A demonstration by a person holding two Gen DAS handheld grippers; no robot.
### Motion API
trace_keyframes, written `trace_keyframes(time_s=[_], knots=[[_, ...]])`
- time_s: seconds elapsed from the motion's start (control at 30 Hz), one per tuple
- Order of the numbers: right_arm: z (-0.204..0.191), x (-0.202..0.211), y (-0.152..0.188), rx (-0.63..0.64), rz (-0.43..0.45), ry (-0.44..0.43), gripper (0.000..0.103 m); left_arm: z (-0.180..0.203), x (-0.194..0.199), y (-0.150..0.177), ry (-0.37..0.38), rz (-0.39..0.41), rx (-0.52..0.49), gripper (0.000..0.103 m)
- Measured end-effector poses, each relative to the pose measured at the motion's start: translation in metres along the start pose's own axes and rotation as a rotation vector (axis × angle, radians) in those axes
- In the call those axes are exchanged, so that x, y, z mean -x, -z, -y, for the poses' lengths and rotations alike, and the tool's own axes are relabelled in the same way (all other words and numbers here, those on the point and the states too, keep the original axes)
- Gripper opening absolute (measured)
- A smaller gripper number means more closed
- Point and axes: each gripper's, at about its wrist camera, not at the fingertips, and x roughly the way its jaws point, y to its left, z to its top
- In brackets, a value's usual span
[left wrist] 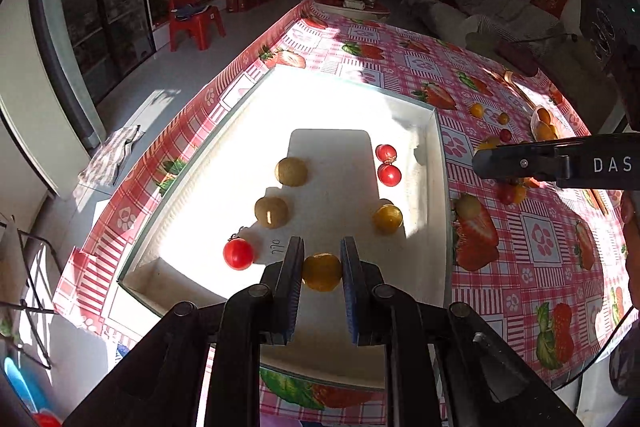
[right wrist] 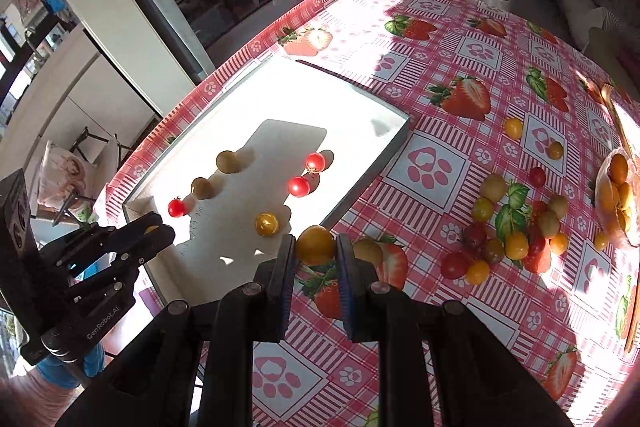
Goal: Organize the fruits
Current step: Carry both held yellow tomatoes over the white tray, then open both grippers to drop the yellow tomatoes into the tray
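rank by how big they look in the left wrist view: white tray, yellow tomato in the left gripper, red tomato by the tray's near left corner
1. White tray, by far the largest.
2. Yellow tomato held in the left gripper.
3. Red tomato.
The yellow one looks only slightly bigger and sits nearer the camera, so their true order is unsure.

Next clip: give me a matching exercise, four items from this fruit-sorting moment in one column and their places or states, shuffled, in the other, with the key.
Items
1. left hand-held gripper
2. right hand-held gripper
3. two greenish-brown fruits
4. heap of mixed small fruits

Places or states
A. lying loose on the strawberry tablecloth, outside the tray
B. shut on a yellow fruit above the tablecloth near the tray's edge
C. resting on the floor of the white tray, left side
D. shut on a yellow fruit over the white tray

Pairs: 1-D, 2-B, 3-C, 4-A
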Motion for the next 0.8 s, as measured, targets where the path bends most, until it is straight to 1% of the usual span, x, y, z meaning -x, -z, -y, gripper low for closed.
trace_keyframes(time_s=[0.07,0.23,0.47,0.6,0.7,0.8], knots=[[-0.007,-0.015,-0.012,0.006,-0.025,-0.016,0.022,0.002,-0.008,0.002,-0.026,-0.012,0.001,0.02],[-0.022,-0.057,-0.035,0.027,-0.087,-0.037,0.022,-0.001,-0.025,0.003,-0.062,-0.041,0.031,0.02],[-0.035,-0.1,-0.046,0.045,-0.154,-0.057,0.022,-0.003,-0.035,0.005,-0.094,-0.06,0.034,0.02],[-0.037,-0.115,-0.047,0.061,-0.187,-0.039,0.022,-0.001,-0.038,0.007,-0.096,-0.067,0.027,0.02],[-0.041,-0.116,-0.047,0.087,-0.186,-0.017,0.022,0.002,-0.039,0.009,-0.107,-0.063,0.02,0.02],[-0.047,-0.117,-0.046,0.12,-0.192,0.011,0.022,0.003,-0.037,0.012,-0.096,-0.055,0.024,0.02]])
